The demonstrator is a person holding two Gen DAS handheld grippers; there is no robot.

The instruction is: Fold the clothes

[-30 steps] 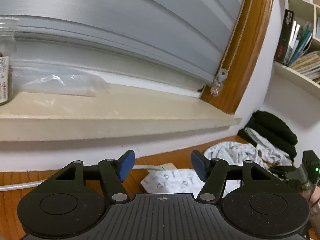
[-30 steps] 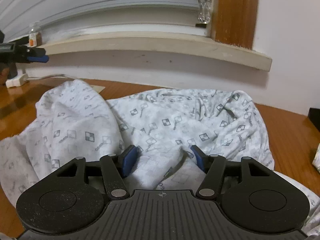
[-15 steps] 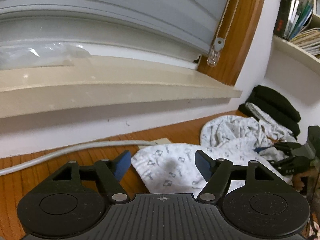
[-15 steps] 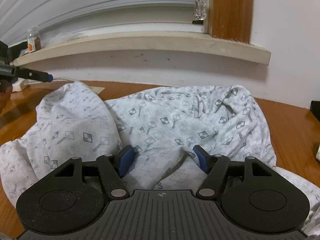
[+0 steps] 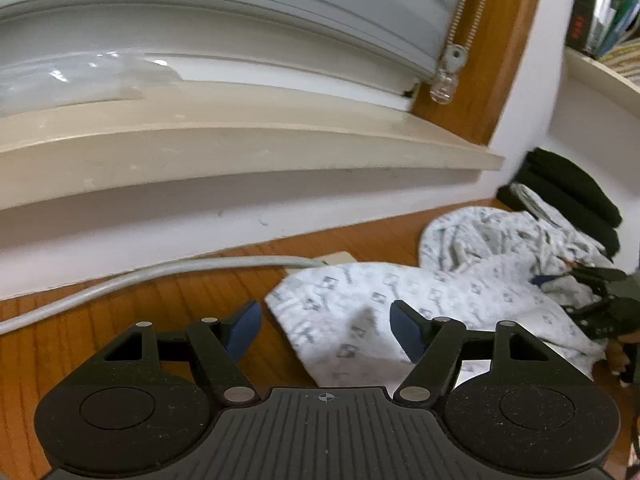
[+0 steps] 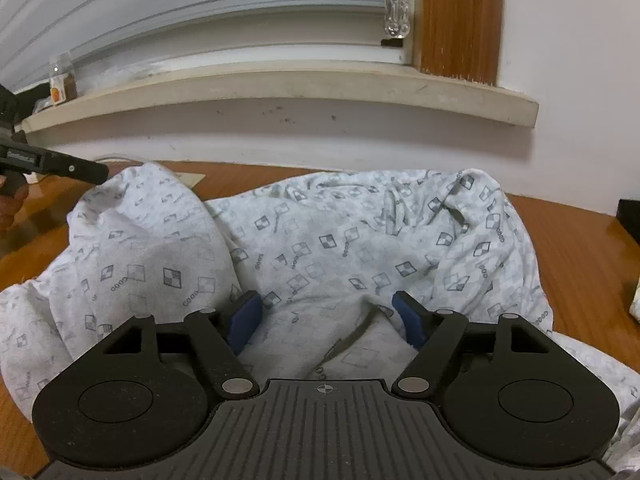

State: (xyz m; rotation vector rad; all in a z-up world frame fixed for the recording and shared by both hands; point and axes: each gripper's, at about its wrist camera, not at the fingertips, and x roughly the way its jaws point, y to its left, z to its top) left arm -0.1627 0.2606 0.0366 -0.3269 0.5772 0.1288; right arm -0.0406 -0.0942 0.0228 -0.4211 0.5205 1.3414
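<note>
A white shirt (image 6: 328, 248) with a grey square print lies crumpled on the wooden desk (image 6: 576, 264), below the window sill (image 6: 280, 88). The right hand-held gripper (image 6: 326, 316) sits low over the cloth, its blue pads spread wide with a raised fold between them, not clamped. The left hand-held gripper (image 5: 326, 330) is also spread apart, above the shirt's near edge (image 5: 360, 312). A white cable (image 5: 160, 272) runs along the desk by the wall. Dark folded clothes (image 5: 568, 192) lie beyond the shirt.
</note>
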